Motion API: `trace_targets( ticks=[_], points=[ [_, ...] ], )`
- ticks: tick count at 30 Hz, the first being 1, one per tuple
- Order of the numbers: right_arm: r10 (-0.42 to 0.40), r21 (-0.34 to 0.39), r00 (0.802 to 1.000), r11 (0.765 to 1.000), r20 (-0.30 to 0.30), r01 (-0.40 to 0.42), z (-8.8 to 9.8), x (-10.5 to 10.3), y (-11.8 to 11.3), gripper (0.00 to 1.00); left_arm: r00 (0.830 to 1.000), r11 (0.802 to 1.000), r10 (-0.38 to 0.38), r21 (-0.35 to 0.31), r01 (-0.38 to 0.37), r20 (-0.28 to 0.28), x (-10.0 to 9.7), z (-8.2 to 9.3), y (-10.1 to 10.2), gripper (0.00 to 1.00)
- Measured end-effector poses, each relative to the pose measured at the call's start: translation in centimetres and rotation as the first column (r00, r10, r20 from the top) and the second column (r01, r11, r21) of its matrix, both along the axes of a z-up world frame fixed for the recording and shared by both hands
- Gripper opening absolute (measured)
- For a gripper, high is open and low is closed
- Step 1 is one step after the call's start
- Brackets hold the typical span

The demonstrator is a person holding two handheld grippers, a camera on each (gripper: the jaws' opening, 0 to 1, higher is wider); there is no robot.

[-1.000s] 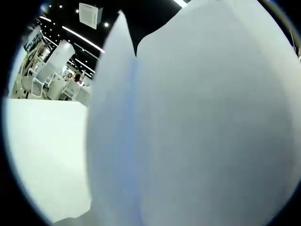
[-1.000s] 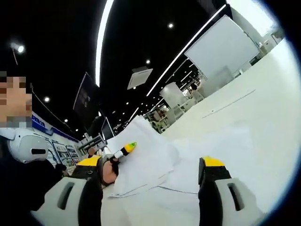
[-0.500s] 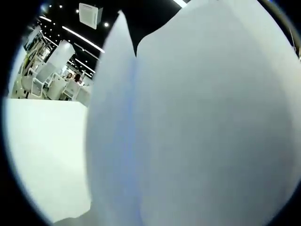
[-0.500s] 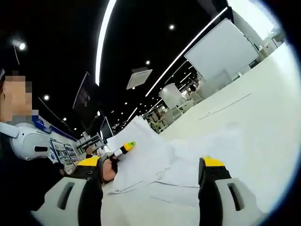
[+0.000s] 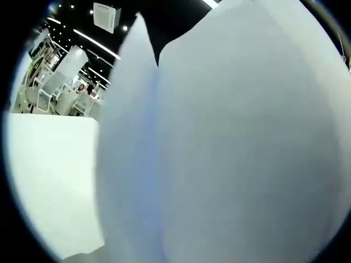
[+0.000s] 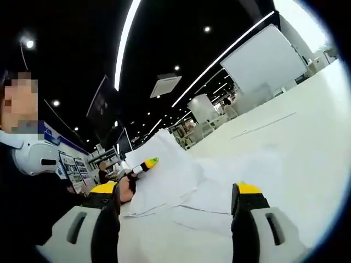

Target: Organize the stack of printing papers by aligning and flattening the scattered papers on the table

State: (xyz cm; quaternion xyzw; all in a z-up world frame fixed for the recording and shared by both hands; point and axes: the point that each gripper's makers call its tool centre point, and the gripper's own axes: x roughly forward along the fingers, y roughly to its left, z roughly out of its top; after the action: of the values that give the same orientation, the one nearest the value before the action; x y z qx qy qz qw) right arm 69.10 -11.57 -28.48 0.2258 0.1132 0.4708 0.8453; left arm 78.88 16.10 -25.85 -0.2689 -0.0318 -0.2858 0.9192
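Note:
White printing papers (image 5: 219, 142) stand raised right in front of the left gripper view and hide that gripper's own jaws. In the right gripper view the same sheets (image 6: 164, 181) rise from the white table (image 6: 296, 142) as a tilted bundle, with a few more sheets (image 6: 219, 189) lying flat and skewed beside them. The left gripper (image 6: 143, 164), with a yellow-green tip, comes in from the left and is shut on the raised bundle's edge. My right gripper (image 6: 178, 189) is open, its yellow-topped jaws wide apart just short of the papers, with nothing between them.
A person (image 6: 33, 159) in dark clothes stands close at the left of the right gripper view. A large white board (image 6: 263, 60) stands beyond the table's far edge. White chairs and furniture (image 5: 60, 93) stand behind the bare table (image 5: 49, 175).
The right gripper view has shifted slightly. The raised bundle and the left gripper hold about the same place. The left gripper view is almost unchanged.

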Motion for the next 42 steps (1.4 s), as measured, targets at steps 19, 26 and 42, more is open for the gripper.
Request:
trace_targets(
  ticks=[19, 26, 42],
  points=[
    [-0.013, -0.060, 1.000, 0.998, 0.004, 0.013, -0.9, 0.4, 0.0, 0.77, 1.000, 1.000, 0.000, -0.003, 0.000, -0.002, 0.0, 0.0, 0.1, 0.07],
    [-0.027, -0.051, 1.000, 0.998, -0.009, 0.027, -0.9, 0.7, -0.1, 0.77, 1.000, 1.000, 0.000, -0.003, 0.000, -0.002, 0.1, 0.0, 0.2, 0.07],
    [-0.098, -0.090, 0.995, 0.991, -0.004, 0.097, -1.5, 1.6, -0.9, 0.75, 1.000, 1.000, 0.001, -0.005, -0.001, -0.003, -0.2, 0.1, -0.1, 0.07]
  ],
)
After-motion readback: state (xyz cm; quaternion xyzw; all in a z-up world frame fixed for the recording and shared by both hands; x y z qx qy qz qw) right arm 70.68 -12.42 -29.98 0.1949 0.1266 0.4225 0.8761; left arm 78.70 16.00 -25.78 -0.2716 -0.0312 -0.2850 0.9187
